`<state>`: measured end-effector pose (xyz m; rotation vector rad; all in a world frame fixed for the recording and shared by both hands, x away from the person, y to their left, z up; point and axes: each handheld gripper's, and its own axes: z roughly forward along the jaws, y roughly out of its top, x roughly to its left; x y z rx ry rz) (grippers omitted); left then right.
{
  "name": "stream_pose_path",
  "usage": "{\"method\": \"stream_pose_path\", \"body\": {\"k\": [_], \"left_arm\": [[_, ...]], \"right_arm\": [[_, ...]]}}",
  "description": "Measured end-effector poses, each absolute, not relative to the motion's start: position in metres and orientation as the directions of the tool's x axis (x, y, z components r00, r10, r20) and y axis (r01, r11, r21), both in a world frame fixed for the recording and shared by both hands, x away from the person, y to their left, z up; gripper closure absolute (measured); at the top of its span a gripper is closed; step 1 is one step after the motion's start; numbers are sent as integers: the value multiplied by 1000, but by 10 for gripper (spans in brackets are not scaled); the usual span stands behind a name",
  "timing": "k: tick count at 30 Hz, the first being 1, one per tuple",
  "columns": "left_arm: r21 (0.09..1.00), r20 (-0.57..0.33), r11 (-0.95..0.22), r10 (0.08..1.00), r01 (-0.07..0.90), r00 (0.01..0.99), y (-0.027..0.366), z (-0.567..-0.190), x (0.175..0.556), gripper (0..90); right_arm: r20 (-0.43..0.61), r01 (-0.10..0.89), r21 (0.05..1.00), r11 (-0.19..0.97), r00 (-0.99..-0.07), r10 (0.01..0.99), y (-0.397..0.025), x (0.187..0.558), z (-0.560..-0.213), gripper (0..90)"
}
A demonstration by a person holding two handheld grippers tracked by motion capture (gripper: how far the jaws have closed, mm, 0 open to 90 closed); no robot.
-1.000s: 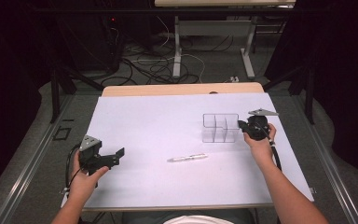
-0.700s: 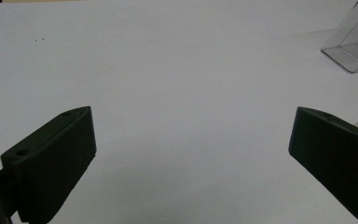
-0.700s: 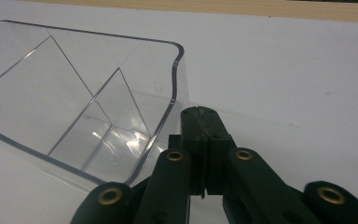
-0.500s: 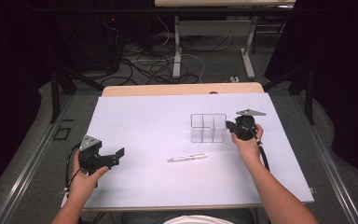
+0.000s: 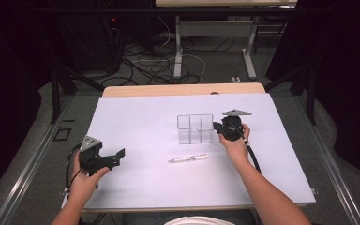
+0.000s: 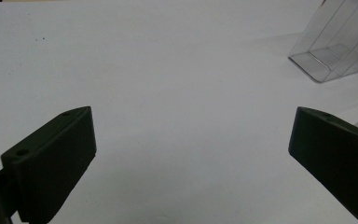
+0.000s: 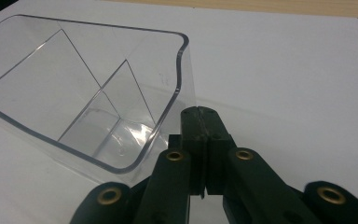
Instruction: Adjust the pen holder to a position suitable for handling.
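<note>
A clear plastic box with inner dividers [image 5: 196,129] stands upright near the middle of the white paper-covered table [image 5: 136,117], slightly right of centre, with broad bare surface on its left, far and near sides. The right gripper [image 5: 217,126], black with a grey three-cornered plate on top, meets the box at its right wall; in the right gripper view its jaws are pressed together with the thin transparent wall [image 7: 179,88] at or just beside them, and whether the wall is pinched between them cannot be told. The box rim has rounded corners and a smooth, glossy finish, and straight partitions split it into compartments. A slim white pen [image 5: 189,159] lies flat, just near of the box and apart from it. The left gripper [image 5: 117,154], matte black, hovers over the near-left part of the table, well apart from the box; its jaws stand wide apart and hold nothing. The table's far edge shows a strip of bare pale wood [image 5: 183,89]. No legible writing appears on any object.
</note>
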<state>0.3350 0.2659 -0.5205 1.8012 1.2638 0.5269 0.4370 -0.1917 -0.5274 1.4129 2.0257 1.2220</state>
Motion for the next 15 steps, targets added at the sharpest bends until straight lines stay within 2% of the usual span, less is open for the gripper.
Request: {"method": "stream_pose_path", "body": {"k": [15], "left_arm": [[827,-127,-126,907,548,401,267,-521,335,7]], "right_arm": [[183,587,799,126,-438,880,-166,430,-529,897]]}}
